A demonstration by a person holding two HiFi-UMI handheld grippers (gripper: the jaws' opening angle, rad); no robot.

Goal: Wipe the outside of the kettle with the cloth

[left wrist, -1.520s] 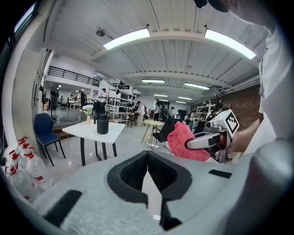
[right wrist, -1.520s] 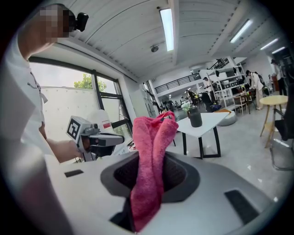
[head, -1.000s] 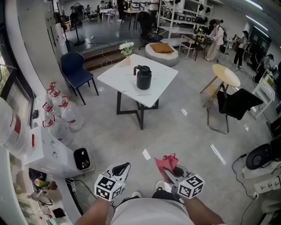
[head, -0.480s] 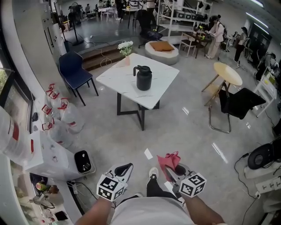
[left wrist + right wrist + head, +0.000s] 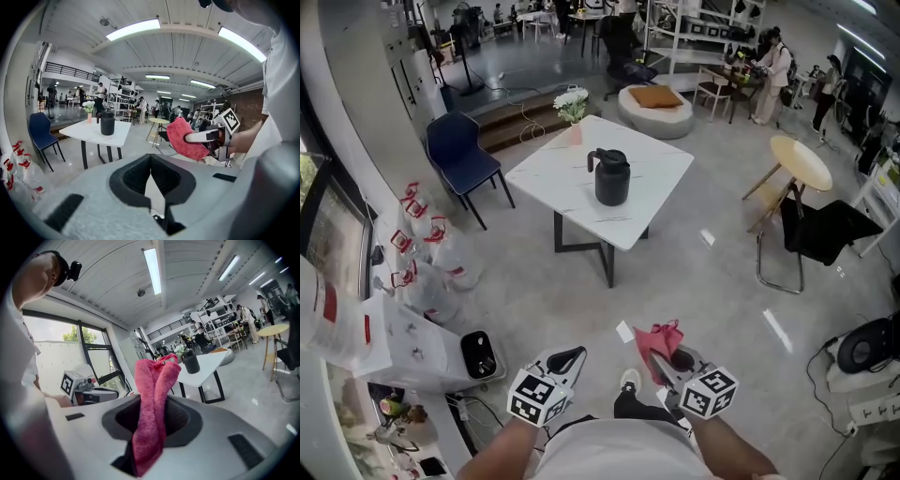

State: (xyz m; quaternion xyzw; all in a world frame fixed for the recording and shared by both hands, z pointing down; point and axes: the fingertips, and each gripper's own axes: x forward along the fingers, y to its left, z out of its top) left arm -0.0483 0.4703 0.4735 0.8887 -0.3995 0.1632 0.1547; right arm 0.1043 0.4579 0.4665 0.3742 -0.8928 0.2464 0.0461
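Observation:
The black kettle (image 5: 611,177) stands upright on a white square table (image 5: 548,172), well ahead of me across the floor; it also shows small in the left gripper view (image 5: 107,124) and the right gripper view (image 5: 190,362). My right gripper (image 5: 660,359) is shut on a pink cloth (image 5: 657,338), which sticks up from between its jaws (image 5: 154,404). My left gripper (image 5: 565,359) is shut with nothing in it. Both are held close to my body, far from the kettle.
A vase of white flowers (image 5: 572,106) stands at the table's far corner. A blue chair (image 5: 460,148) is left of the table, a round wooden table (image 5: 801,162) and black chair (image 5: 825,230) to the right. Water jugs (image 5: 431,253) and a white cabinet (image 5: 403,337) line the left.
The table and kettle have drawn slightly nearer and lower in the head view as I walk forward. Both grippers keep their hold and pose.

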